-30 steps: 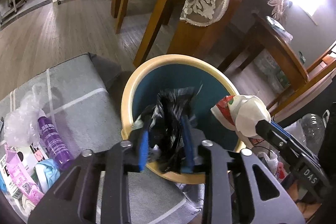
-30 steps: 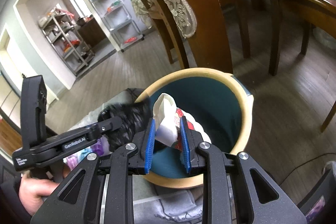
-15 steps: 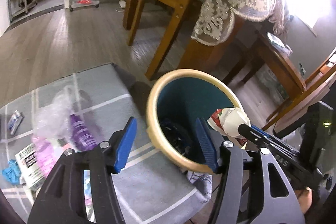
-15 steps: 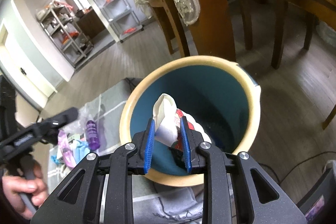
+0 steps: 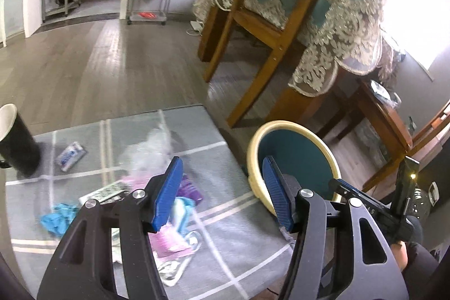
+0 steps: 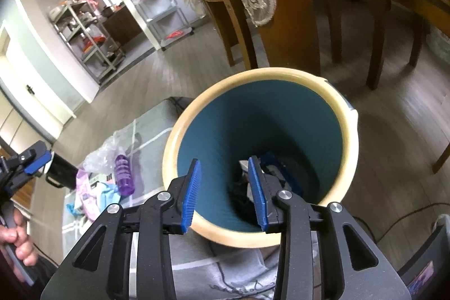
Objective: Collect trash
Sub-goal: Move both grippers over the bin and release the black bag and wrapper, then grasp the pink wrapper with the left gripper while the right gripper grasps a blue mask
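1. Left wrist view: left gripper (image 5: 222,190) sits low centre of the frame, blue pads (image 5: 167,191) apart, nothing between them.
2. Grey mat (image 5: 225,232) fills the lower left. Trash lies on it: clear bag (image 5: 149,151) at centre, purple bottle (image 5: 191,187) just behind the left pad, blue scrap (image 5: 57,218) lower left, pink wrapper (image 5: 168,241) below the pads, small packet (image 5: 70,155) left of centre.
3. Black cup (image 5: 15,142) stands upright at the far left edge.
4. Bin (image 5: 295,137), cream rim and teal inside, stands right of centre, beside the mat's right edge.
5. Right gripper (image 5: 346,189) shows at the bin's right rim, partly hidden by the left gripper's frame.
6. Right wrist view: right gripper (image 6: 223,190) is low centre over the bin (image 6: 180,125) mouth. Jaws are opening; nothing is pinched between the pads (image 6: 191,189).
7. Dark and white trash (image 6: 244,187) lies at the bin bottom, seen behind the pads.
8. Mat (image 6: 152,137) lies left of the bin, with the purple bottle (image 6: 123,173) and clear bag (image 6: 98,156) on it.
9. Left gripper (image 6: 38,159) is at the left edge; a hand (image 6: 19,241) grips its handle lower left.
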